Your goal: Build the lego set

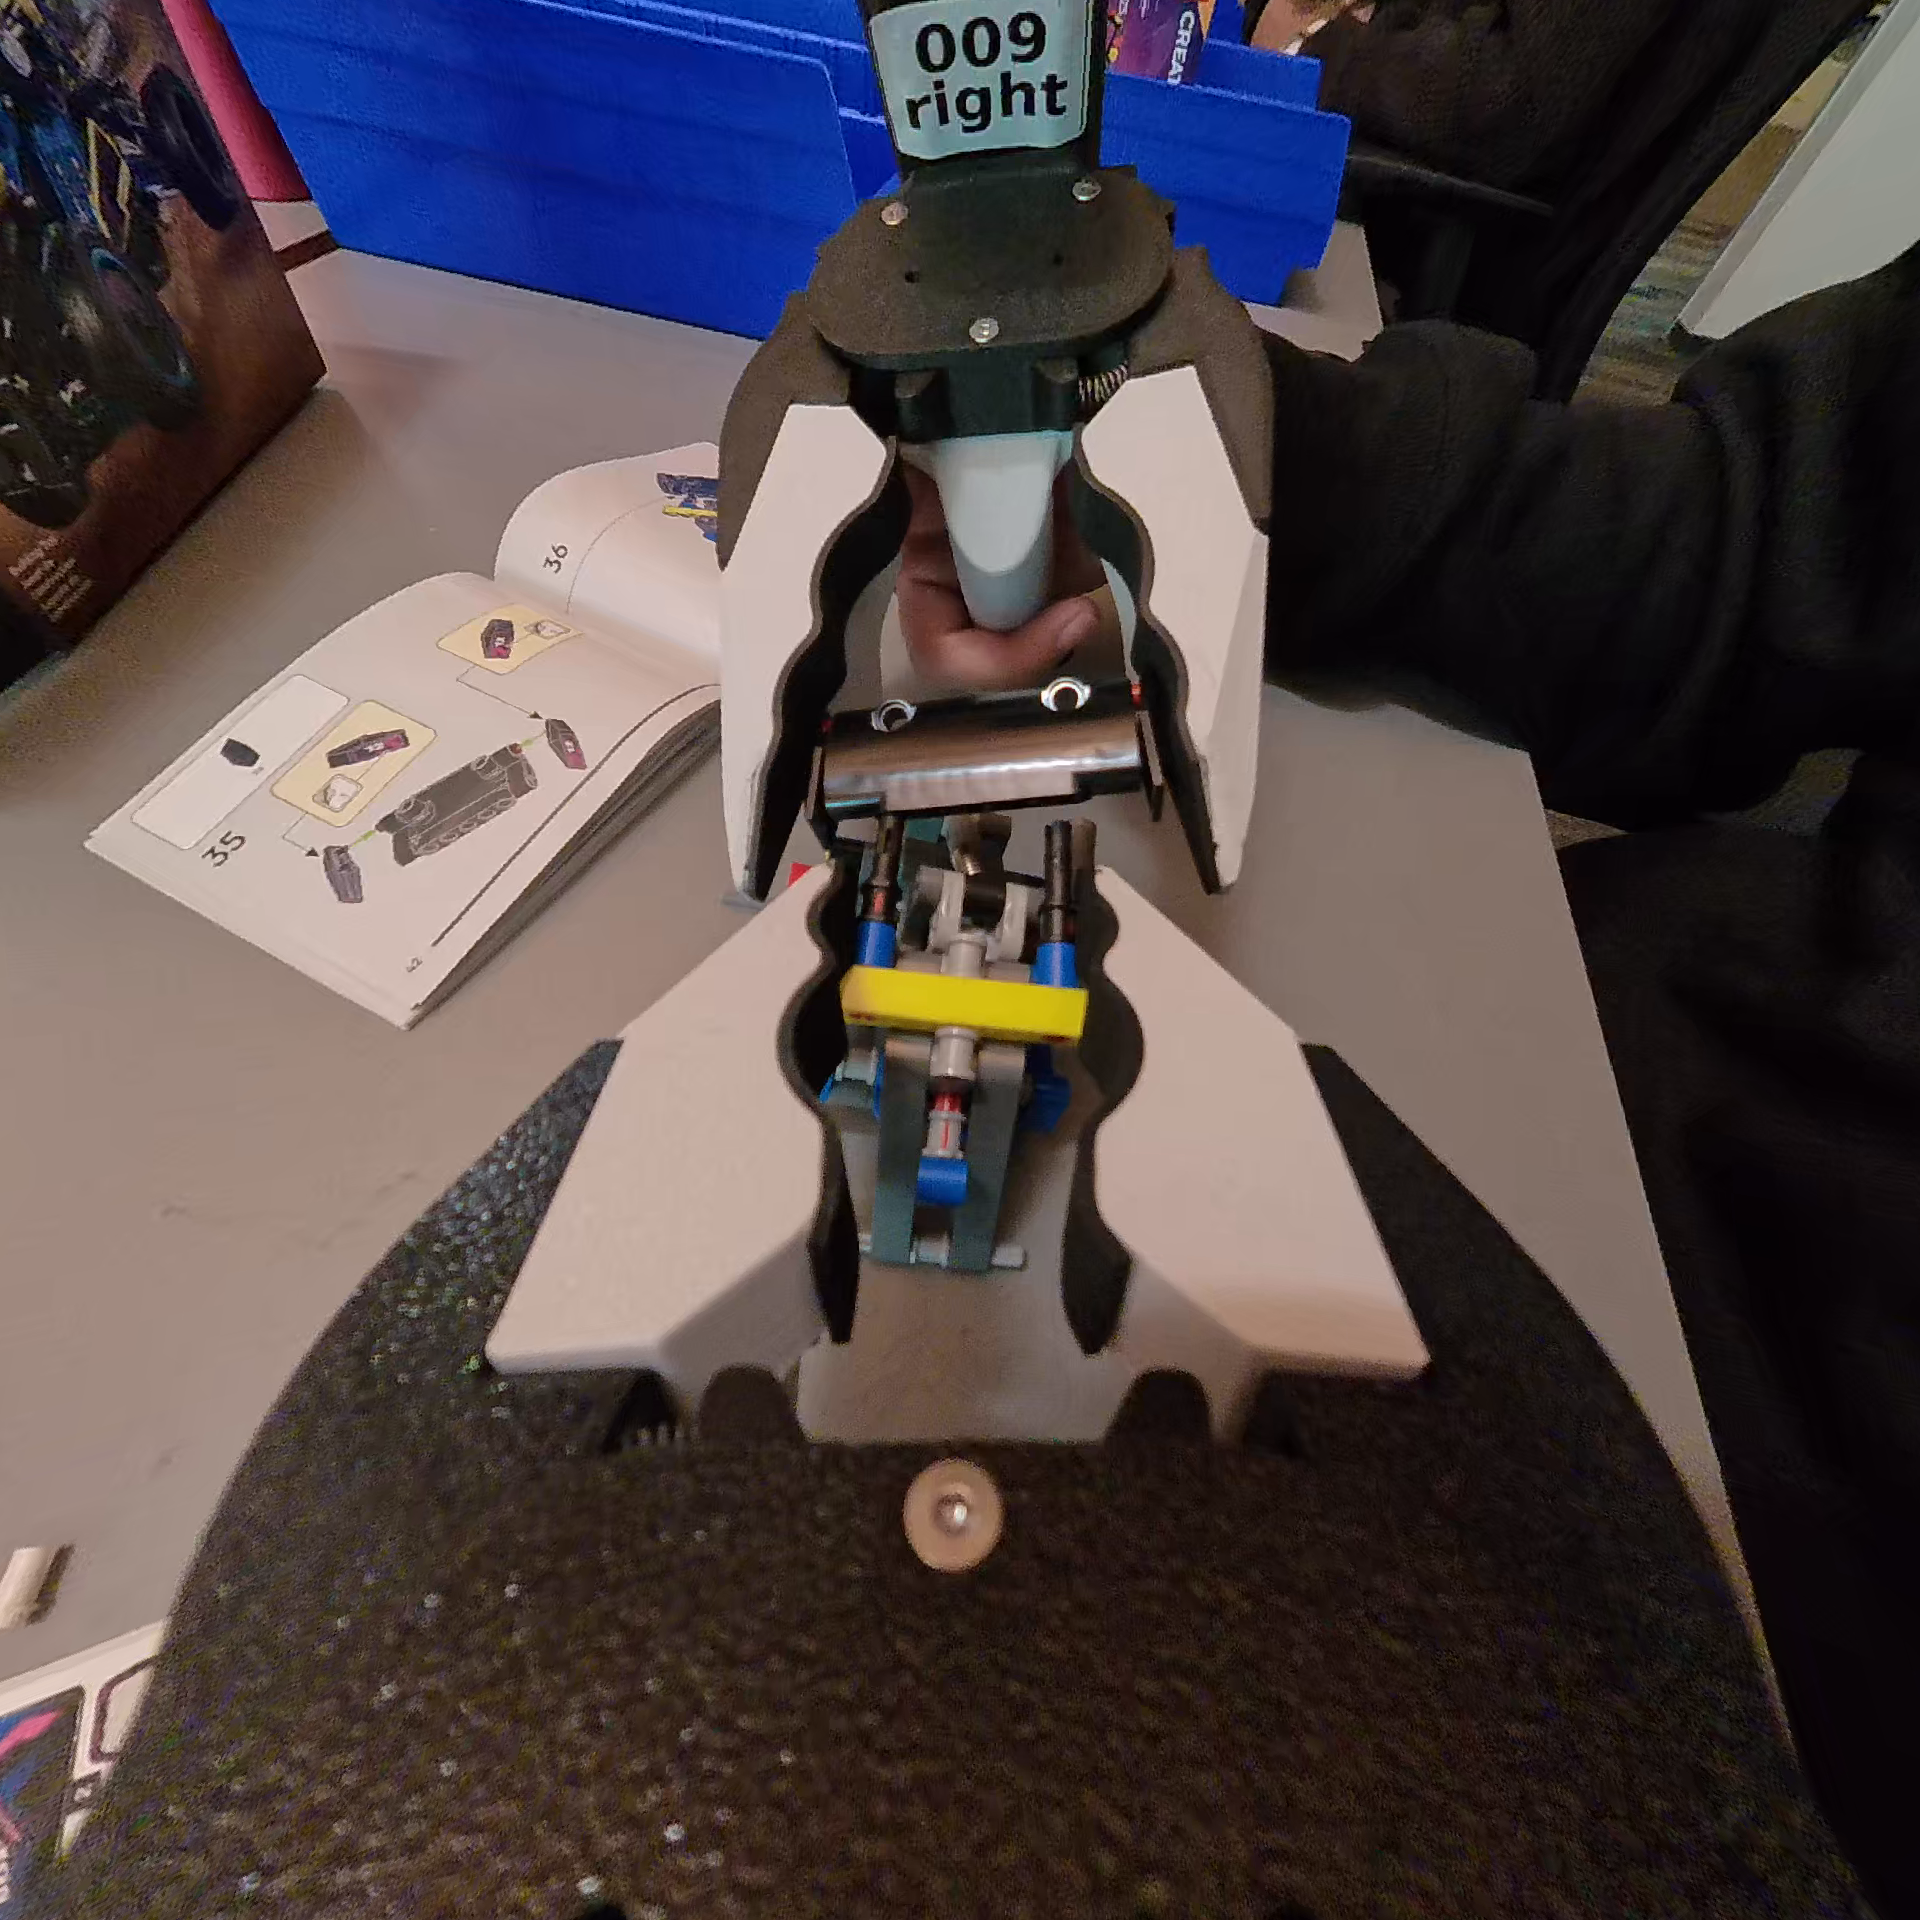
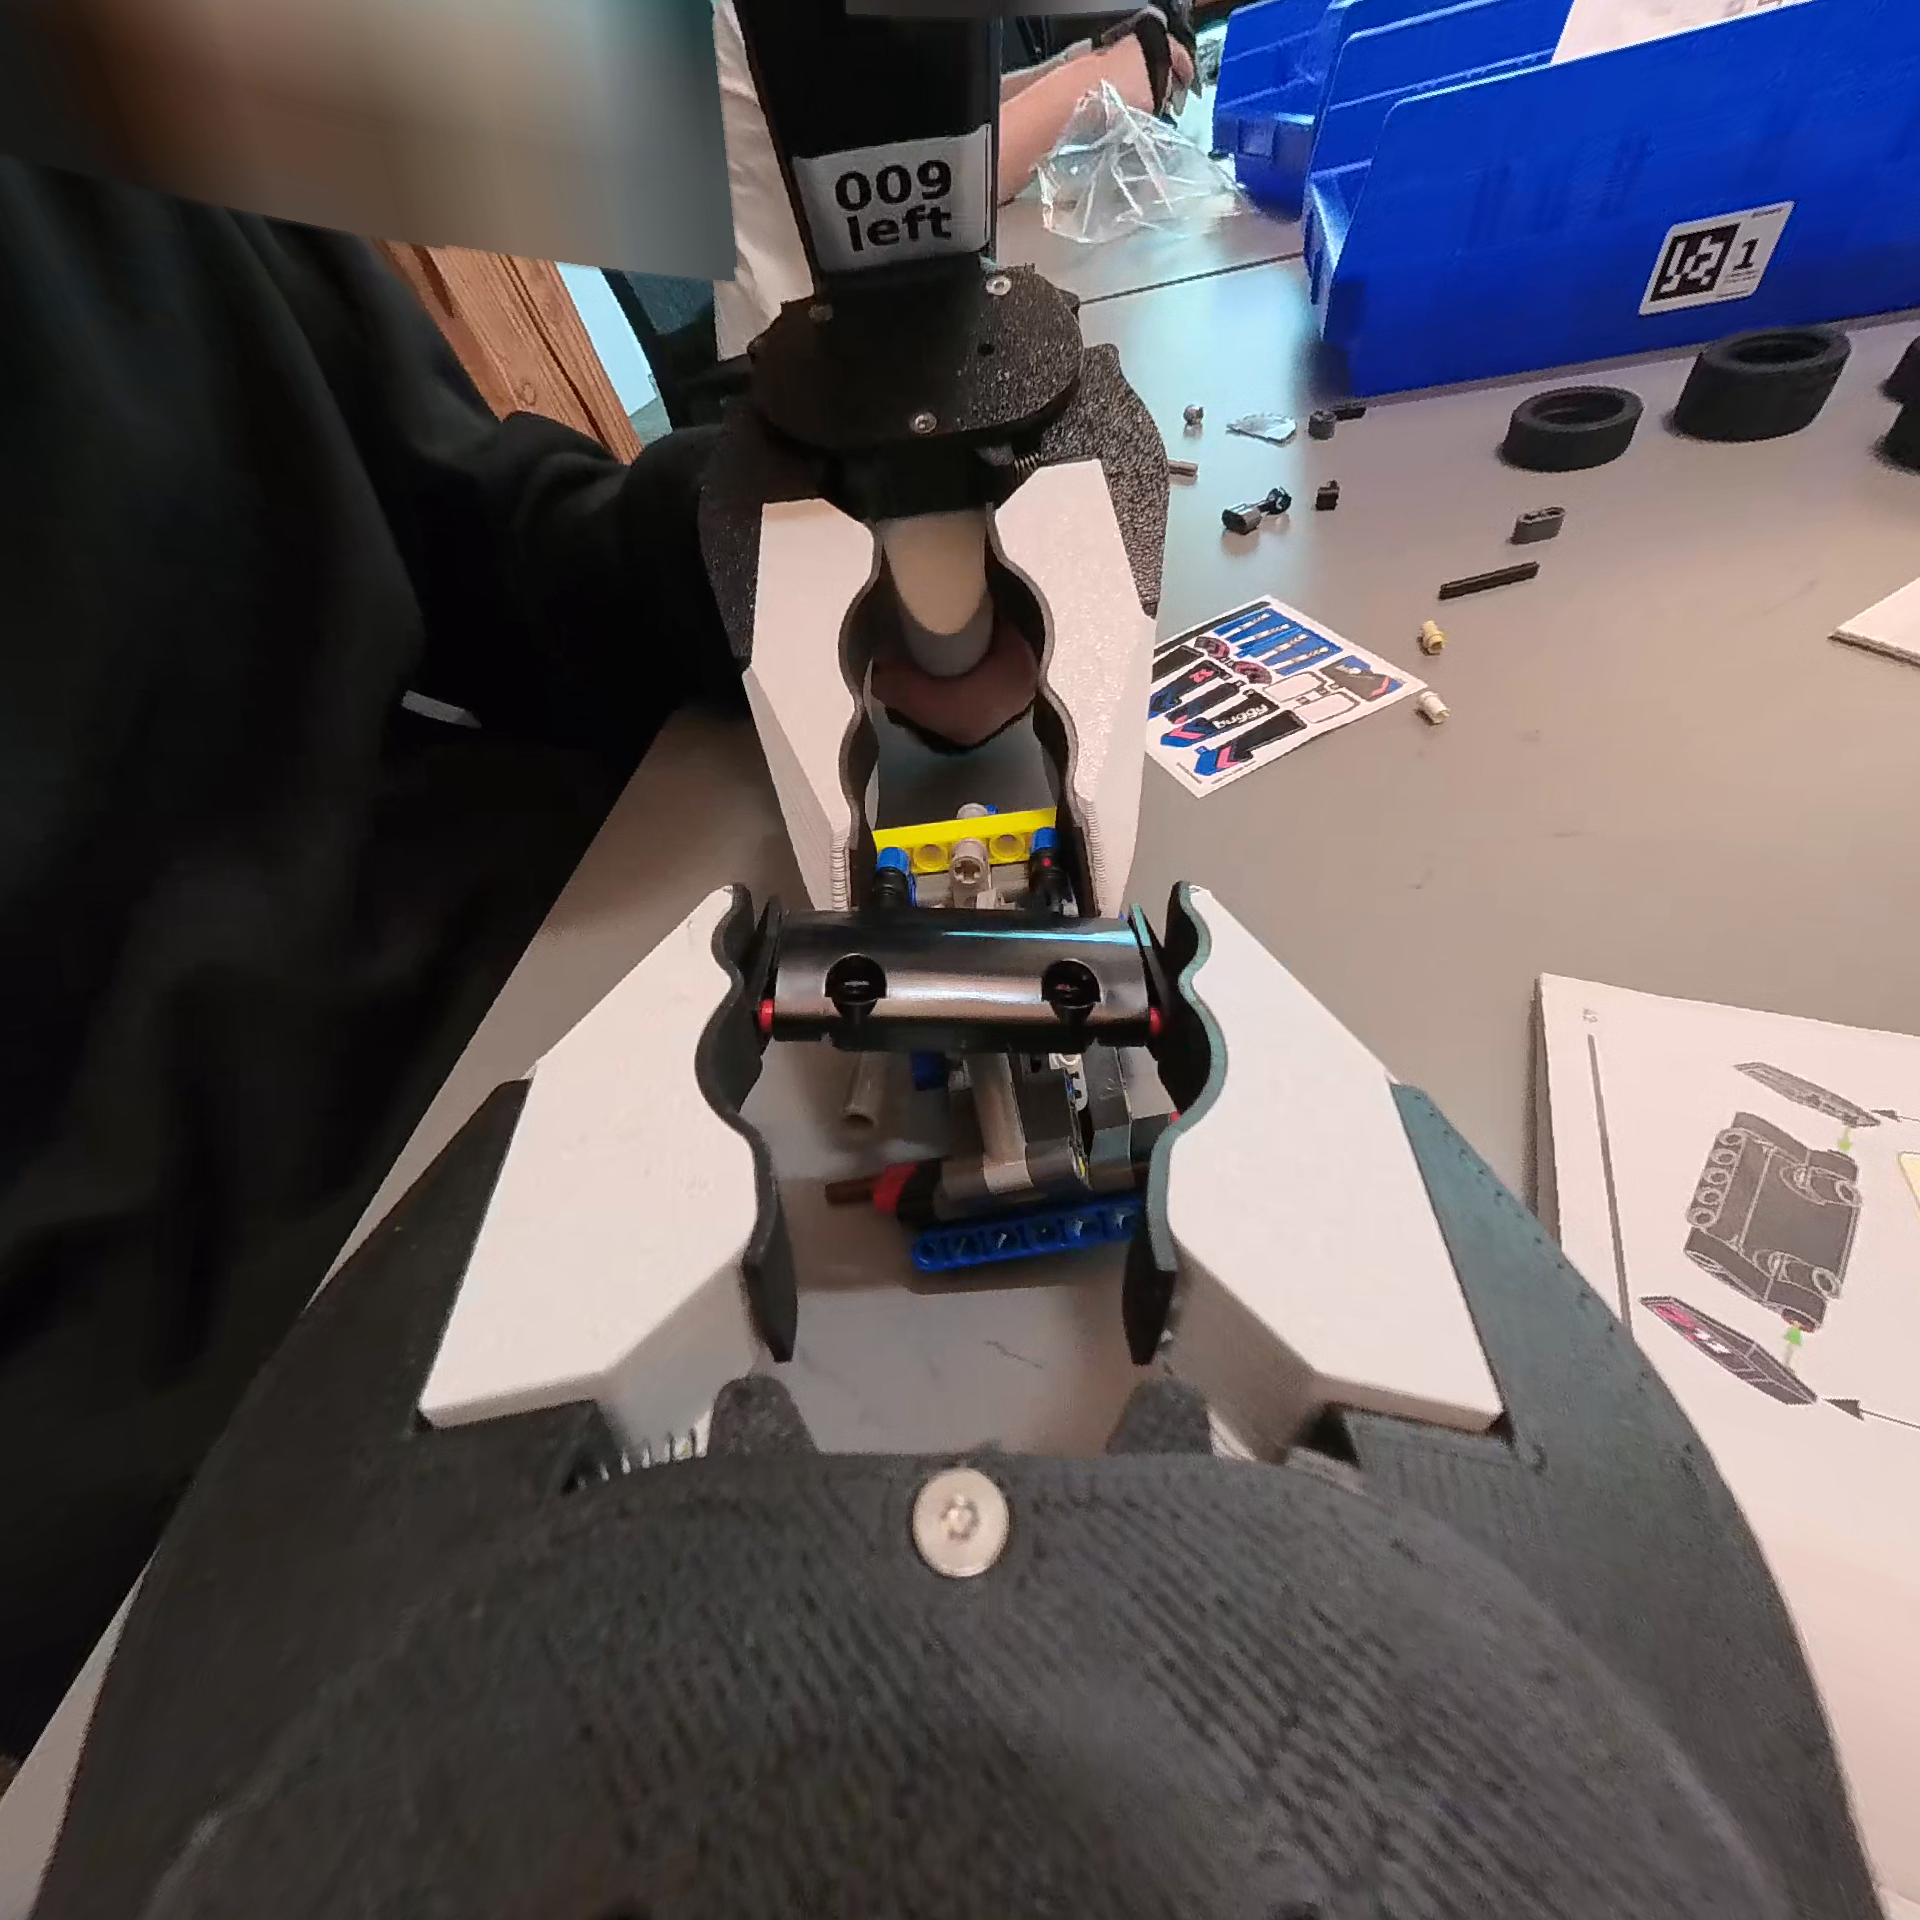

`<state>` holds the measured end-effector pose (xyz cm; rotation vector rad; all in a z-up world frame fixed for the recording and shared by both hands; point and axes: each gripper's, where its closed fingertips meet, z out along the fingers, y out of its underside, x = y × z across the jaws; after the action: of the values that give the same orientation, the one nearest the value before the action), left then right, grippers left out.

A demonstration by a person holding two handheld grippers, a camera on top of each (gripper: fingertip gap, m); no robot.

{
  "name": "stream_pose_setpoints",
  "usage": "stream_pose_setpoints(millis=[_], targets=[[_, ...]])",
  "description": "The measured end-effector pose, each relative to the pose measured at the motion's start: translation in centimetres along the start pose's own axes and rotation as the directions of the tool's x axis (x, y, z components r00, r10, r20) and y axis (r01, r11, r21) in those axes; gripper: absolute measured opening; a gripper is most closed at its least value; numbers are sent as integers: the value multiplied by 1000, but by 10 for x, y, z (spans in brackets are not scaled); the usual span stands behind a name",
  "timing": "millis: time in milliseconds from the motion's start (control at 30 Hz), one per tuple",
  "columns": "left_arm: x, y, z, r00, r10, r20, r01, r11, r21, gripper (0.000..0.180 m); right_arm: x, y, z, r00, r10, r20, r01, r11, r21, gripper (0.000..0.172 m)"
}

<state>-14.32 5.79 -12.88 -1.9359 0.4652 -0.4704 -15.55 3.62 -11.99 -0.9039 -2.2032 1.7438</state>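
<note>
Left wrist view shows my left gripper point(image 1: 961, 997) clamped on the yellow-and-grey brick assembly point(image 1: 961, 1003), while my right gripper point(image 2: 961, 997) pinches the glossy black panel point(image 2: 961, 987) by its ends above the table point(image 2: 1455, 852). Both feel light, rigid, slippery; pins could likely pop loose.

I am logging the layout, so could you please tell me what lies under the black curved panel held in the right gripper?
Under the black curved panel a grey-and-black brick frame ends in a blue holed beam; where panel and frame meet is covered.
</note>
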Motion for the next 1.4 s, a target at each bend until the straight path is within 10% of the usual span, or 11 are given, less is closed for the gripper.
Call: stream_pose_setpoints(millis=[1000,1200,1400], targets=[[3,0,1,1000,23,5,-23,1000,19,40,0,-16,-1,993,-16,-118,30,992,119,75],[6,-15,-8,999,5,-35,-1,993,119,50,-7,-45,-26,989,-27,-145,80,926,369,75],[23,-60,-30,871,-372,-321,452,862,229,44,-28,-62,-30,918,-275,-285,360,880,311,75]])
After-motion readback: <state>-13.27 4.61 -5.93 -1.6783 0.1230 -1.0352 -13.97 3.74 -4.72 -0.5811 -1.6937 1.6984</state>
